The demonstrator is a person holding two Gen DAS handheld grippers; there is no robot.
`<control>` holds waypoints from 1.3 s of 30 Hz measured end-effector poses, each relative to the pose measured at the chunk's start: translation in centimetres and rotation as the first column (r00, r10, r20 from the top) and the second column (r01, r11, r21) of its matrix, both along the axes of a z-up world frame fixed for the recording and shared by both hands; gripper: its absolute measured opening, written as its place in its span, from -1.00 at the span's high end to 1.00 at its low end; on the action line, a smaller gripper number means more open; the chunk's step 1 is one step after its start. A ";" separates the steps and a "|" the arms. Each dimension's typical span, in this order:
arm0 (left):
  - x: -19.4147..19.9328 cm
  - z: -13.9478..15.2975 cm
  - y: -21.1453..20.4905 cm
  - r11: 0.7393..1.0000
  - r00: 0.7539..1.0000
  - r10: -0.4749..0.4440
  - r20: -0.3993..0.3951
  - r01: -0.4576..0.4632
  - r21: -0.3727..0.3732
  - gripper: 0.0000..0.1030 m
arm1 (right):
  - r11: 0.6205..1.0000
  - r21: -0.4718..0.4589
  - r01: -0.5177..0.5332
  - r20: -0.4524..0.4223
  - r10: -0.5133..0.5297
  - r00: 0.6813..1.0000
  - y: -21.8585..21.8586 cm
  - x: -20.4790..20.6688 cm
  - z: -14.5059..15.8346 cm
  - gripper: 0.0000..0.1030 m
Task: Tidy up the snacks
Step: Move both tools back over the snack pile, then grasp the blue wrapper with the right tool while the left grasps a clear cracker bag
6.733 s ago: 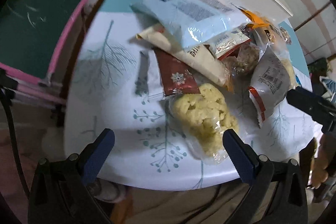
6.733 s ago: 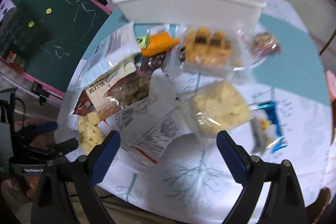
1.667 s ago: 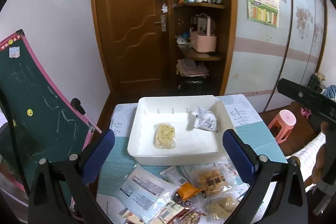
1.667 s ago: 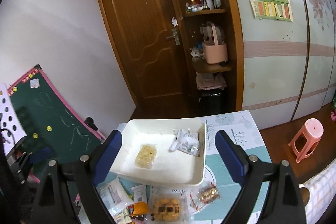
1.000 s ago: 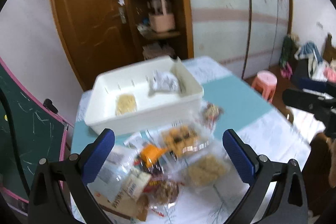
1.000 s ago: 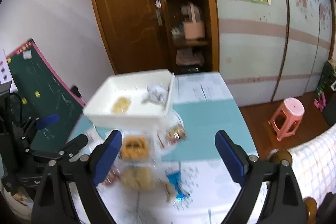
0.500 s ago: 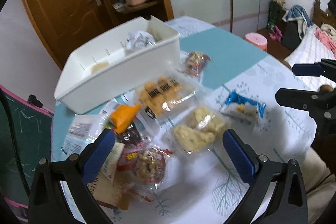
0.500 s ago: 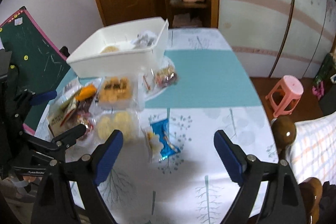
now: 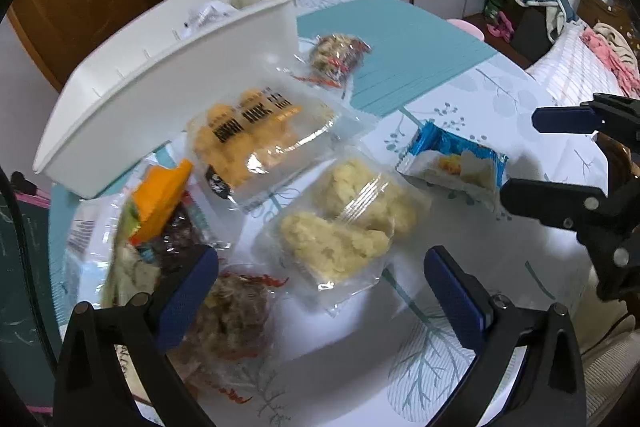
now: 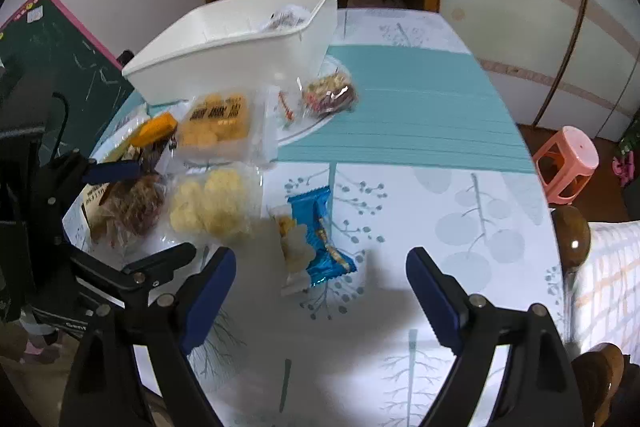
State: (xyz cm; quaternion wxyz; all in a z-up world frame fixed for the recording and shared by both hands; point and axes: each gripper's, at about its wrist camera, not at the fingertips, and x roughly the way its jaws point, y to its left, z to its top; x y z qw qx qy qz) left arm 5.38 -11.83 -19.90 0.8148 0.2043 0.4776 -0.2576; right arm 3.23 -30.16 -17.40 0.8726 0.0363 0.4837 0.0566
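We see the surface (image 10: 400, 115), white with leaf prints and a teal band, filling most of both views. At its far side, in the upper left of each frame, stands the white bin (image 9: 160, 75) (image 10: 240, 47), with a crinkled wrapper showing over its rim. Before the bin lies the loose heap of snacks: the clear orange pastry pack (image 9: 256, 139) (image 10: 216, 123), then the pale cookie bag (image 9: 344, 223) (image 10: 212, 207) nearer us, the brown nut bag (image 9: 232, 307) (image 10: 136, 207) at lower left, a red-trimmed nut bag (image 9: 338, 57) (image 10: 328, 95) beside the bin's corner, and the small blue wafer packet (image 9: 452, 163) (image 10: 316, 235) lying apart toward the right. Our left gripper (image 9: 320, 295) tilts steeply down over the heap, its fingers spread wide, clamped on nothing, the cookie bag lying beyond their gap. Our right gripper (image 10: 320, 291) (image 9: 560, 159) points down likewise, fingers wide apart and empty, above the bare cloth just below the wafer packet; in the left view it enters from the right edge.
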 end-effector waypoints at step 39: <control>3.8 -3.0 -0.9 0.998 0.986 0.057 -0.155 -0.057 0.001 -0.98 | 0.999 -0.003 -0.043 -0.102 0.043 0.994 -1.4 2.9 -3.5 0.17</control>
